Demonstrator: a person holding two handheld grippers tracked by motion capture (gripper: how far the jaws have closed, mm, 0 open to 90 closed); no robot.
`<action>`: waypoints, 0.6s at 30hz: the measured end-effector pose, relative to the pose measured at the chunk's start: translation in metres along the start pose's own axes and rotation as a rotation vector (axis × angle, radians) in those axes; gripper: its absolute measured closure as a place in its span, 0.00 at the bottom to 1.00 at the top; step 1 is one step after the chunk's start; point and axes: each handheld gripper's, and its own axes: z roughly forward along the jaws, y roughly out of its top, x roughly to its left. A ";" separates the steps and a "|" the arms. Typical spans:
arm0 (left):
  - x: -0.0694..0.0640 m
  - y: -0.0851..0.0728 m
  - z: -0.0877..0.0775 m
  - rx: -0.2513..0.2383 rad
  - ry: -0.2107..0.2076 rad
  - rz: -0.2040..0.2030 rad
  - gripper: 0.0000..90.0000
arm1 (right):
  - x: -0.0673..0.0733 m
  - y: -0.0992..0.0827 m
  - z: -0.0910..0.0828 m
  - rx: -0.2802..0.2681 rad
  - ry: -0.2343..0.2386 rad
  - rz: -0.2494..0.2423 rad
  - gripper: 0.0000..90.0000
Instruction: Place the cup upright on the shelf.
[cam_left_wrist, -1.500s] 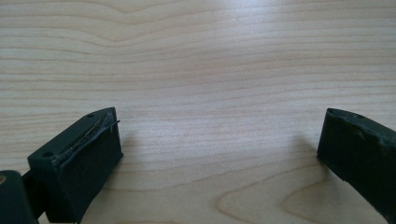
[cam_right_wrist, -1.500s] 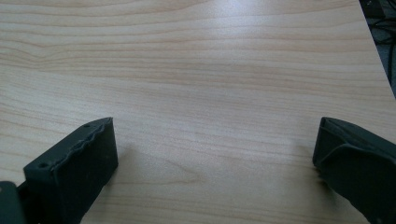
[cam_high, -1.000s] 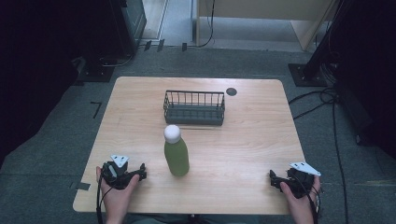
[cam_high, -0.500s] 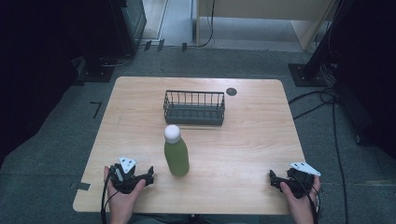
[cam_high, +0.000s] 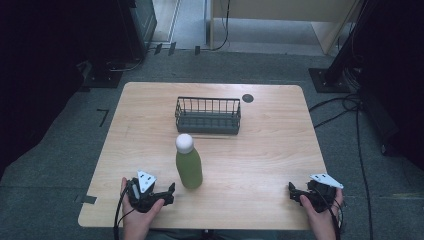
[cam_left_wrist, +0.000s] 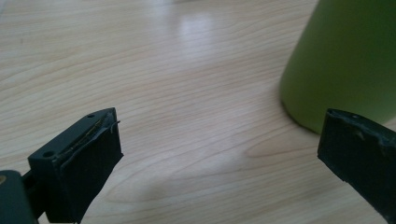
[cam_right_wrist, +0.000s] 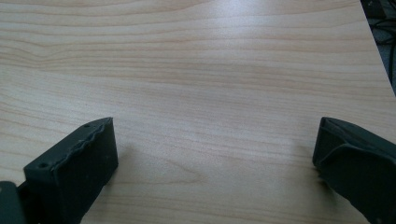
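On one wooden table (cam_high: 270, 150), one wire basket (cam_high: 207, 115) sat toward the far edge, one green bottle (cam_high: 188, 167) stood upright at the near middle, white cap up, left gripper (cam_high: 167, 192) spread wide just beside its base, right gripper (cam_high: 292, 192) likewise spread, well apart.

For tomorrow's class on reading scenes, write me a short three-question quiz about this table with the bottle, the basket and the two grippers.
1. True or false: the bottle lies on its side.
2. Which gripper is nearer the bottle? A left gripper B right gripper
3. Fill in: the wire basket stands ___ the bottle, toward the table's far edge.

Key
1. False: it stands upright, white cap on top.
2. A: its open jaws point at the bottle's base, not touching it.
3. Behind, and apart from it.
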 end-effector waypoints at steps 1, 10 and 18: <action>-0.002 0.000 -0.001 -0.003 -0.010 0.007 0.00 | 0.000 0.000 0.000 0.000 0.000 0.000 0.00; -0.019 0.008 -0.007 -0.059 -0.116 0.034 0.00 | 0.000 0.000 0.000 0.000 0.000 0.000 0.00; -0.028 0.017 -0.007 -0.084 -0.171 0.047 0.01 | 0.000 0.000 0.000 0.000 0.000 0.000 0.00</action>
